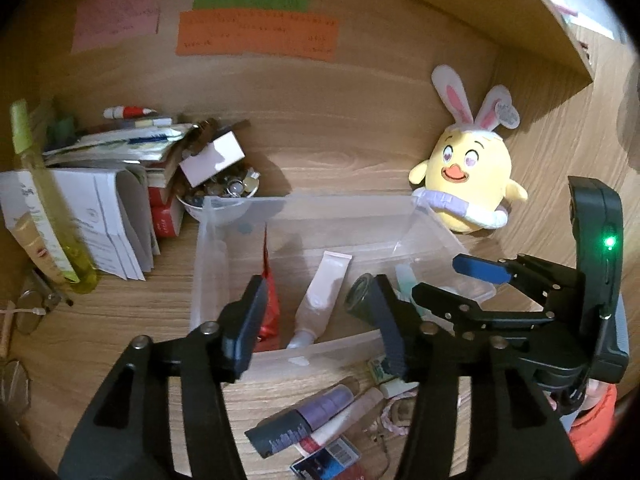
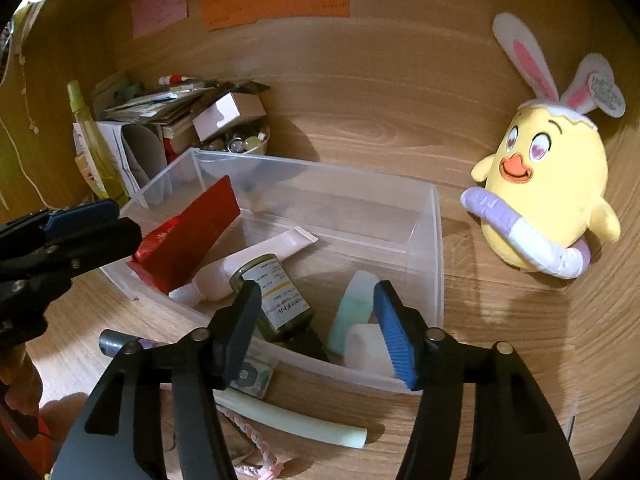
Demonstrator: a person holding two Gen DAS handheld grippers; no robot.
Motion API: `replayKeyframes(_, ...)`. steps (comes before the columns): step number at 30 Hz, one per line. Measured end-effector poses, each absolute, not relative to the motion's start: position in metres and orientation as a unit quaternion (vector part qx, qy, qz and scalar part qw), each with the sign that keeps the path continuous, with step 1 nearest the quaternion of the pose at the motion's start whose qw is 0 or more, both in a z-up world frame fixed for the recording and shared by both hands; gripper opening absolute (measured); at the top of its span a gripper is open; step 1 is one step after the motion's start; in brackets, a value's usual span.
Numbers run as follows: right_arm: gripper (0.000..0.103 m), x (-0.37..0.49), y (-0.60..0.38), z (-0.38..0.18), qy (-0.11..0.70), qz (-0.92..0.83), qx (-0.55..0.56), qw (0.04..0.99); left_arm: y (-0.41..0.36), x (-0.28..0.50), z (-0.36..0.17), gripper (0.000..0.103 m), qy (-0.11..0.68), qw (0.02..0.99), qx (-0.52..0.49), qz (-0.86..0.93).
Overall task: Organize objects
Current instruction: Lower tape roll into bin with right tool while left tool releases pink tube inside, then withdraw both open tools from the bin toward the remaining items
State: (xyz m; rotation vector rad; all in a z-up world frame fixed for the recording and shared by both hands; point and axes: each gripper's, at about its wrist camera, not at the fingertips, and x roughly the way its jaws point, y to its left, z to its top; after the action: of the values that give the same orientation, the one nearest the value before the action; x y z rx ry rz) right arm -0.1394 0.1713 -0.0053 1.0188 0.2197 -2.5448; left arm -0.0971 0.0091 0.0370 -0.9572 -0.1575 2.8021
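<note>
A clear plastic bin [image 1: 224, 216] [image 2: 434, 240] stands on the wooden desk. It holds a red packet [image 2: 188, 232] [image 1: 270, 304], a white tube [image 1: 320, 292] [image 2: 248, 256], a dark green bottle [image 2: 276, 300], a pale green tube [image 2: 352, 308] and a white block [image 2: 368, 348]. My left gripper [image 1: 320, 320] is open and empty above the bin's near wall. My right gripper [image 2: 316, 328] is open and empty over the bin's near right corner; it also shows in the left wrist view [image 1: 472, 280]. Loose items lie in front: a purple-and-grey tube [image 1: 304, 416], a pale tube [image 2: 292, 420], a small patterned packet [image 2: 252, 376].
A yellow plush chick with bunny ears [image 1: 468, 176] [image 2: 548, 184] leans on the back wall at the right. A pile of papers and boxes [image 1: 100, 184], a bowl of small items [image 1: 224, 192] and a yellow-green spray bottle [image 1: 44, 200] crowd the left. Sticky notes [image 1: 256, 32] hang on the wall.
</note>
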Motion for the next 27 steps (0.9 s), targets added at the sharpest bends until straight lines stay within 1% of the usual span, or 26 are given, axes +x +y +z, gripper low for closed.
replayKeyframes(4,0.068,-0.130,0.174,0.004,0.081,-0.912,0.351,0.195,0.005,-0.086,0.043,0.067,-0.053,0.086,-0.313,0.944)
replayKeyframes(5,0.068,-0.126,0.175,0.006,0.081,-0.914,0.347,0.195,0.004,-0.083,0.044,0.070,-0.052,0.086,-0.312,0.945)
replayKeyframes(8,0.068,-0.118,0.179,0.011,0.079,-0.915,0.343,0.200,0.003,-0.076,0.045,0.075,-0.049,0.084,-0.312,0.945)
replayKeyframes(11,0.070,-0.110,0.182,0.015,0.077,-0.915,0.339,0.205,0.002,-0.068,0.044,0.076,-0.045,0.085,-0.316,0.944)
replayKeyframes(13,0.075,-0.101,0.186,0.016,0.077,-0.916,0.335,0.207,0.001,-0.063,0.041,0.076,-0.042,0.085,-0.321,0.942)
replayKeyframes(14,0.076,-0.098,0.187,0.016,0.077,-0.917,0.333,0.207,0.001,-0.061,0.040,0.077,-0.041,0.084,-0.324,0.942)
replayKeyframes(20,0.076,-0.082,0.192,0.010,0.081,-0.914,0.336,0.213,0.000,-0.048,0.024,0.078,-0.030,0.082,-0.345,0.935)
replayKeyframes(27,0.076,-0.066,0.194,-0.005,0.076,-0.906,0.351,0.226,-0.002,-0.033,0.000,0.078,-0.039,0.086,-0.380,0.920)
